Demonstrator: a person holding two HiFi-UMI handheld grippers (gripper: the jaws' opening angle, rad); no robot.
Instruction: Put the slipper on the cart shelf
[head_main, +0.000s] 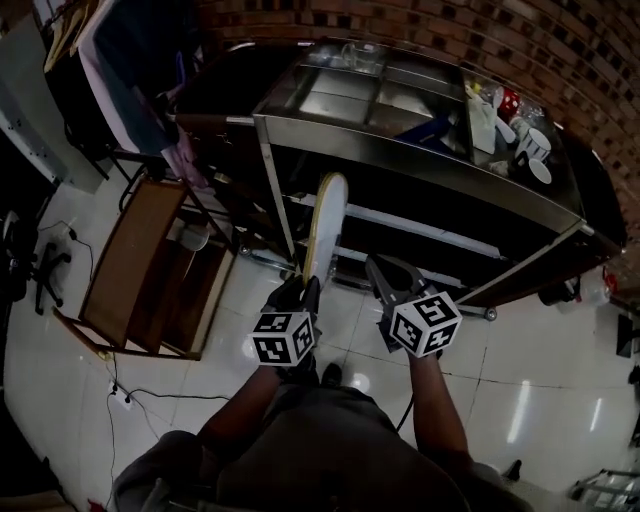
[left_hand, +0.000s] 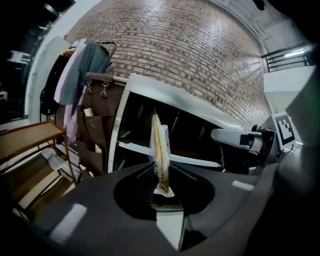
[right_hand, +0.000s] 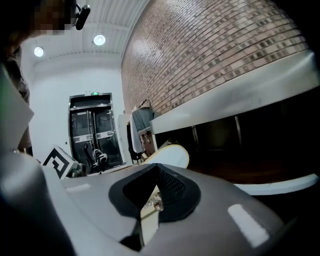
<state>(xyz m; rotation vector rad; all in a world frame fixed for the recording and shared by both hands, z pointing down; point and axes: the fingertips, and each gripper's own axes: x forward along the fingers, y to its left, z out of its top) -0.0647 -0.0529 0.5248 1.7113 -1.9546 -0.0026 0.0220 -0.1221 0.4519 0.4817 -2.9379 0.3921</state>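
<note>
A thin pale slipper (head_main: 325, 228) in a clear bag stands on edge, its lower end clamped in my left gripper (head_main: 300, 292). In the left gripper view the slipper (left_hand: 160, 147) rises straight up from the closed jaws of the left gripper (left_hand: 161, 189). It is held in front of the steel cart (head_main: 420, 165), level with the cart's lower shelf rail (head_main: 420, 228). My right gripper (head_main: 385, 275) hangs just to the right of the slipper, jaws together with nothing in them. From the right gripper (right_hand: 155, 200) the slipper (right_hand: 172, 152) shows at the left.
The cart top holds steel trays (head_main: 340, 95) and cups (head_main: 530, 145) at its right end. A wooden rack (head_main: 135, 265) stands on the tiled floor to the left, with clothes (left_hand: 80, 65) hanging behind it. A brick wall (left_hand: 200, 55) runs behind the cart.
</note>
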